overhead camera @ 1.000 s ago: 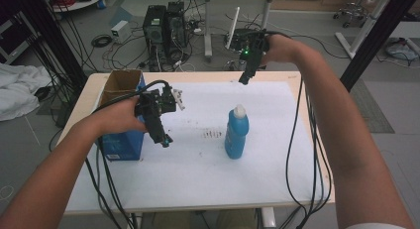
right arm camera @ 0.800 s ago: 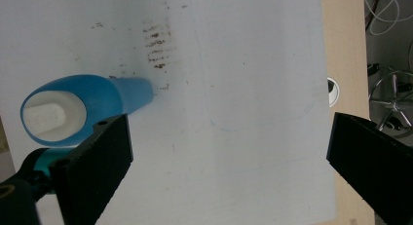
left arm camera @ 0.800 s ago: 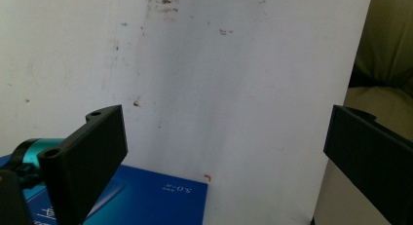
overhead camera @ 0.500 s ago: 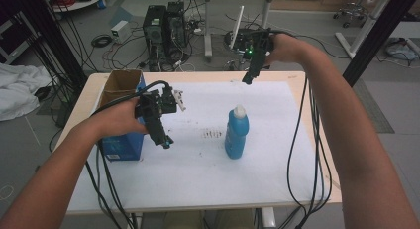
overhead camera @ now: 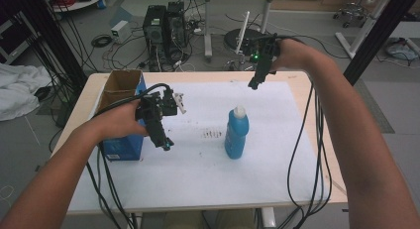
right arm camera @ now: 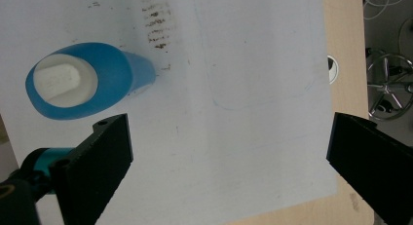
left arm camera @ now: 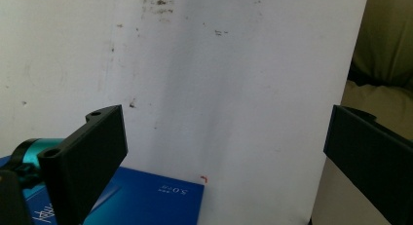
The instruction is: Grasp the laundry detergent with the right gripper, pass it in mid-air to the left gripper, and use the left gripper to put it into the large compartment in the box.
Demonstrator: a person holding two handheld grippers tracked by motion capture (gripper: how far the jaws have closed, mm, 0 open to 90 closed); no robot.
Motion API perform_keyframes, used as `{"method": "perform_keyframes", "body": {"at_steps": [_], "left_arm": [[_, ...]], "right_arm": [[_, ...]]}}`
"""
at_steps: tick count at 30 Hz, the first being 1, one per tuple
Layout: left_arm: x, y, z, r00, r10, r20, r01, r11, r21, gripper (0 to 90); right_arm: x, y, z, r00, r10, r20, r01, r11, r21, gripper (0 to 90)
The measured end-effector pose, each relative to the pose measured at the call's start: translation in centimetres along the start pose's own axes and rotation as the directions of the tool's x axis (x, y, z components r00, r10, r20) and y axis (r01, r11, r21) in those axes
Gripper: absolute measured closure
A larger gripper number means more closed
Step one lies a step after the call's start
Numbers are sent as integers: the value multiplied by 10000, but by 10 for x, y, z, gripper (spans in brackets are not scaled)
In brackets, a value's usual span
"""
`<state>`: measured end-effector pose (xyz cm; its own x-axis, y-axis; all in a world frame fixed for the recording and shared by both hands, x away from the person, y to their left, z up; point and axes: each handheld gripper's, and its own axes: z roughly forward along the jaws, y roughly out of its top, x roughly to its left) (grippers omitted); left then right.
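A blue bottle with a white cap [overhead camera: 236, 135] stands upright in the middle of a white sheet [overhead camera: 198, 174] on the table. From above in the right gripper view, the bottle [right arm camera: 83, 81] sits at the upper left. My right gripper [overhead camera: 255, 83] hangs in the air over the table's far edge, beyond the bottle, with its jaws wide apart and nothing between them [right arm camera: 229, 127]. My left gripper [overhead camera: 165, 143] is held low beside a blue box [overhead camera: 121, 142], open and empty [left arm camera: 226, 122]. The blue box [left arm camera: 146, 200] lies just under its left jaw.
The blue box has an open cardboard top [overhead camera: 121, 85] at the table's left. Dark smudges [overhead camera: 213, 134] mark the sheet left of the bottle. Cables trail from both grippers over the front edge. Computers and wires [overhead camera: 166, 26] sit on the floor beyond the table.
My right gripper has drifted slightly to the right above the far edge. The left gripper, the box and the bottle have stayed put.
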<state>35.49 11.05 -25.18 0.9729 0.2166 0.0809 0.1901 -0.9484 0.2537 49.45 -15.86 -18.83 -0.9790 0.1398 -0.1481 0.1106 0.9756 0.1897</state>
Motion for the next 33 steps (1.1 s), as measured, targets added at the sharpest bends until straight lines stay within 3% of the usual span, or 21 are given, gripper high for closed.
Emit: {"method": "perform_keyframes", "body": {"at_steps": [16,19,28,33], "left_arm": [[-1,0,2,9999,118,-77,-118,9999,-35,20],[0,-2,2,10000,15,-86,-15,10000,-63,20],[0,-1,6,9999,-47,-89,47,10000,-10,21],[-2,1,9,10000,-31,-24,31,10000,-5,21]], "right_arm": [[5,-32,-5,9972,714,232,-714,9974,-17,18],[5,-38,-1,9974,667,253,-667,9978,-11,18],[7,-59,18,9925,1209,181,-1204,9924,-239,19],[7,-72,26,9831,1826,96,-1818,9816,-589,19]]}}
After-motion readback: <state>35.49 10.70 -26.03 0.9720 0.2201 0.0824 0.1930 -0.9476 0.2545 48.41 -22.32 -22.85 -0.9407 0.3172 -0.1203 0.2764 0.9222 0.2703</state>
